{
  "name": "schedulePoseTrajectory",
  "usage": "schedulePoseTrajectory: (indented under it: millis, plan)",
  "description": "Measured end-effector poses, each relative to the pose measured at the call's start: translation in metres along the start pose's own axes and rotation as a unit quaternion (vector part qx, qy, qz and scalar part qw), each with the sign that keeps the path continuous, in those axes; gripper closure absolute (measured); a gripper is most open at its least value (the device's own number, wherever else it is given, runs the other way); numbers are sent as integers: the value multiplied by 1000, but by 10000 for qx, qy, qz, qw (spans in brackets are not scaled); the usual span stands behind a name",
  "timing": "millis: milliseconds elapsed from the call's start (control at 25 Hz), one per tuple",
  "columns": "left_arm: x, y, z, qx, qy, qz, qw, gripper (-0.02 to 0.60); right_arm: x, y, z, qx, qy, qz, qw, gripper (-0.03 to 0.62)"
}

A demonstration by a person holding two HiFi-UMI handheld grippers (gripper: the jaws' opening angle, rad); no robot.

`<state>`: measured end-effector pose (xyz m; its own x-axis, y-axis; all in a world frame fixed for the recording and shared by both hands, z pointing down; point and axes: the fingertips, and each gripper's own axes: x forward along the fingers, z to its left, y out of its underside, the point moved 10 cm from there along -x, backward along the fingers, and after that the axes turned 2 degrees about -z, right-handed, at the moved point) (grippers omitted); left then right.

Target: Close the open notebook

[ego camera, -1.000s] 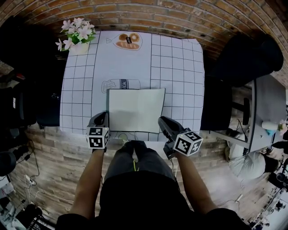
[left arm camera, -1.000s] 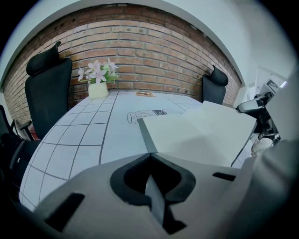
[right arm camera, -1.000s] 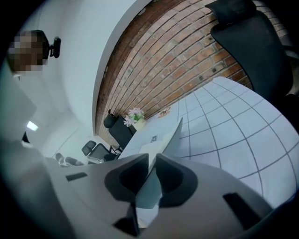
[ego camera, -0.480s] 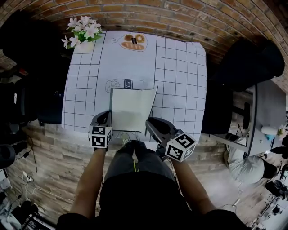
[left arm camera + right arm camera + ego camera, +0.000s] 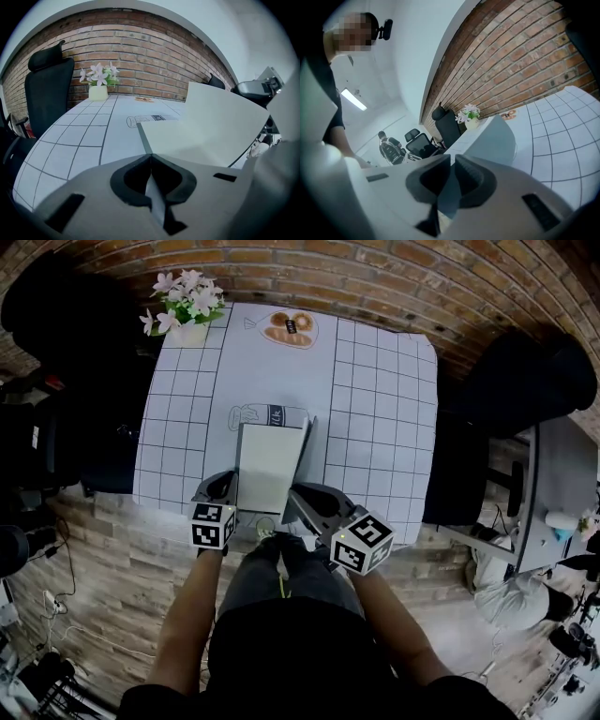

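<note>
The white notebook [image 5: 266, 468] lies at the table's near edge, half closed. Its right half [image 5: 307, 448] stands almost upright over the left half. My right gripper [image 5: 298, 495] holds that raised half at its near corner; the sheet [image 5: 499, 136] runs between the jaws, which are closing on it. My left gripper [image 5: 225, 484] is shut on the near left corner of the flat half. In the left gripper view the thin sheet sits pinched in my left gripper [image 5: 150, 157], and the raised half [image 5: 225, 119] leans overhead on the right.
A checked white tablecloth [image 5: 375, 409] with printed milk and doughnut drawings covers the table. A pot of pink flowers [image 5: 187, 310] stands at the far left corner. Black chairs [image 5: 525, 371] flank the table. A brick wall is behind.
My right gripper has swung left and up with the notebook's right half, from flat open to almost upright. The left gripper has stayed at its corner.
</note>
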<state>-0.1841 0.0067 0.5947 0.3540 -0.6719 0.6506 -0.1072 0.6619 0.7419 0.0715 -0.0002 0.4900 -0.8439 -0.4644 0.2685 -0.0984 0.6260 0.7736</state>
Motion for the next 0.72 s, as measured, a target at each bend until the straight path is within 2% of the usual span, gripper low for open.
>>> schedulePoseTrajectory:
  millis: [280, 360, 720]
  plan:
    - [-9, 3, 7, -198, 28, -230, 9995, 555, 19, 7, 3, 35, -154, 130, 9998, 550]
    - [-12, 5, 11, -241, 27, -263, 9994, 555, 26, 10, 3, 15, -163, 225, 9996, 531]
    - [-20, 8, 22, -305, -47, -322, 9990, 555, 40, 21, -1, -139, -11, 544, 9984, 517]
